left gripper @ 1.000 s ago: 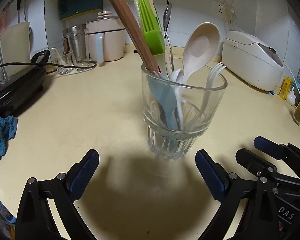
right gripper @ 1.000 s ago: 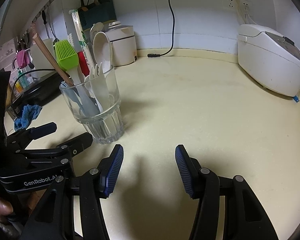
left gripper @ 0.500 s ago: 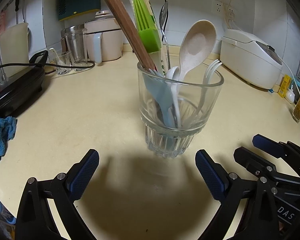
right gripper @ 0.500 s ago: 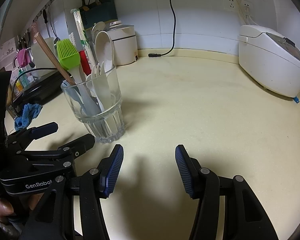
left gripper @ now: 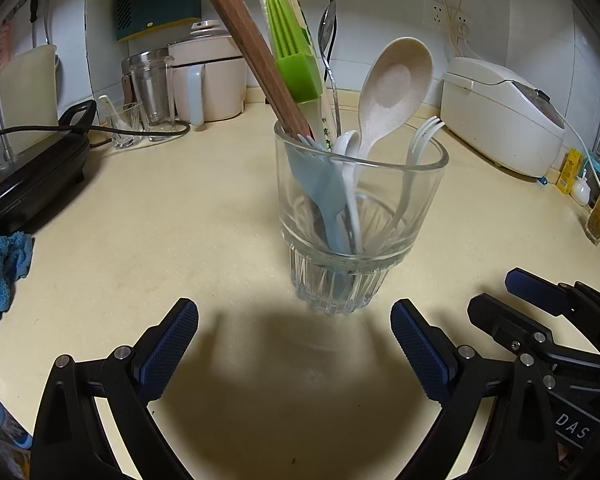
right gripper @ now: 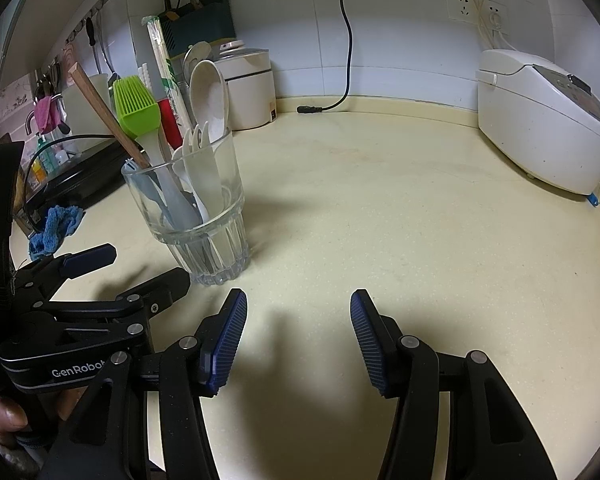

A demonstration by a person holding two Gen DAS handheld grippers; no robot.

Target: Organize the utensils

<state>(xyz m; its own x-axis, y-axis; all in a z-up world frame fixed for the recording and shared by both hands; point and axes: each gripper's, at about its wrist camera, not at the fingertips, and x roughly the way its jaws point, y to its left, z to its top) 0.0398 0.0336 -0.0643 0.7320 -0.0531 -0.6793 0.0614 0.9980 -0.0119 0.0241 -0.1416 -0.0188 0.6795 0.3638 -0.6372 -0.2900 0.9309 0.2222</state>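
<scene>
Cream tabletop (left gripper: 140,208) fills both views, lightly speckled, meeting a white tiled wall (right gripper: 399,20) at the back. White rice cooker (right gripper: 539,120) sits at the far right against the wall. Black flat appliance (left gripper: 32,176) at left edge, cord running off it. Another white pot (left gripper: 216,76) at the back left, a tall clear jar (left gripper: 150,84) and a small glass (left gripper: 126,130) just in front of it. Dark wall rack (left gripper: 158,2) above the pot. Black cable (right gripper: 345,40) hangs down the wall, plug lying on the tabletop. Blue cloth (left gripper: 4,272) crumpled at left near the black appliance.

Glass (left gripper: 355,216) stands upright mid-tabletop, clear, ribbed base, directly ahead of the left gripper (left gripper: 294,340) and apart from it. In the right wrist view the glass sits left of the right gripper (right gripper: 298,332), near but not touching. Utensils stand in it, leaning: brown wooden handle (left gripper: 252,48) tilted up-left, green silicone brush (left gripper: 296,56), wrapped chopsticks (right gripper: 166,76), beige spoon (left gripper: 393,84), metal spoon (left gripper: 327,36) behind, white fork (left gripper: 419,140) at right rim, small white spoon (left gripper: 347,148), pale blue fork (left gripper: 319,184) low inside.

Left gripper jaws spread wide, nothing between the blue pads. Right gripper jaws also spread, empty, over bare tabletop. A hand (right gripper: 4,420) holds the left gripper handle at lower left of the right wrist view. Both grippers cast dark shadows on the tabletop in front of them.
</scene>
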